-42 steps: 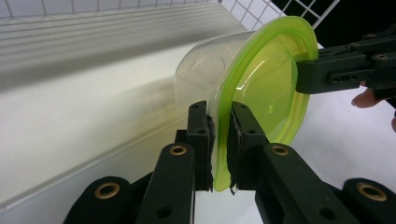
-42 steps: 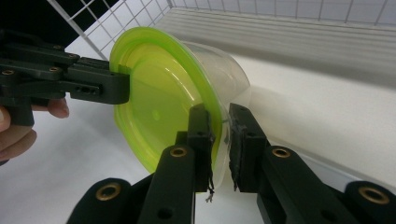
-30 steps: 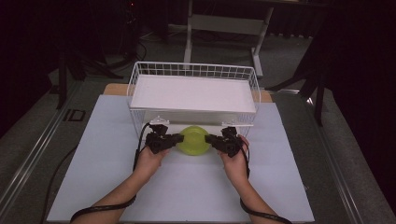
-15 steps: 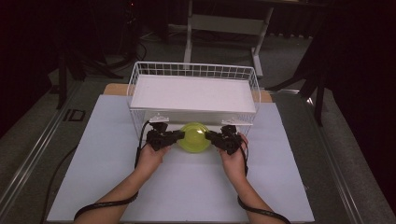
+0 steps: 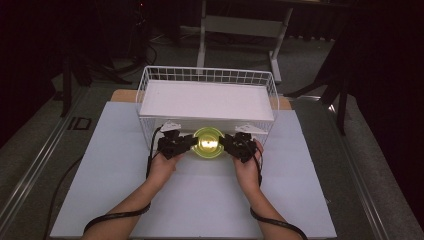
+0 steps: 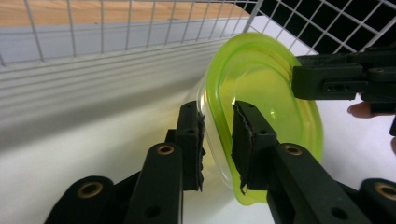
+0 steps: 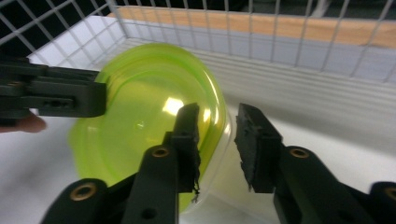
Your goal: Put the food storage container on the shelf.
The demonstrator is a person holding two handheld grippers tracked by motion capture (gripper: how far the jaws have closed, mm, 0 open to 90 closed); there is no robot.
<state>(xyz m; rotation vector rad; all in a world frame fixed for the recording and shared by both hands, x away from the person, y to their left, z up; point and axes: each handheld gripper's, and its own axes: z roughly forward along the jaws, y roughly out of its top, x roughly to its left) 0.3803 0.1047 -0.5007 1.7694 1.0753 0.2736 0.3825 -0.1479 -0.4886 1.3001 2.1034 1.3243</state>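
You hold the left gripper (image 5: 186,145) and the right gripper (image 5: 229,144) on opposite sides of a translucent lime-green plastic container (image 5: 208,141). The container sits at the near wall of the white wire basket (image 5: 150,80), at the middle of that wall, on the white table surface (image 5: 100,165). It lies tipped, with its open mouth turned up and toward you in the high view.

Left gripper: in the left gripper view the two black jaws straddle the rim of the container (image 6: 261,93), one pad inside the bowl and one outside. Its jaws have just been opening. A narrow gap shows between each pad and the wall, so the pads no longer clamp the rim.

Right gripper: in the right gripper view the jaws straddle the opposite rim of the container (image 7: 140,102) in the same way. Its jaws have also just been opening. The outer pad stands clear of the wall; the inner pad lies against the green wall without pressing.

The basket holds a flat white liner (image 5: 205,100). The basket wires (image 7: 280,28) rise just behind the container in both gripper views. Your hands rest on the table, near the basket's near wall.
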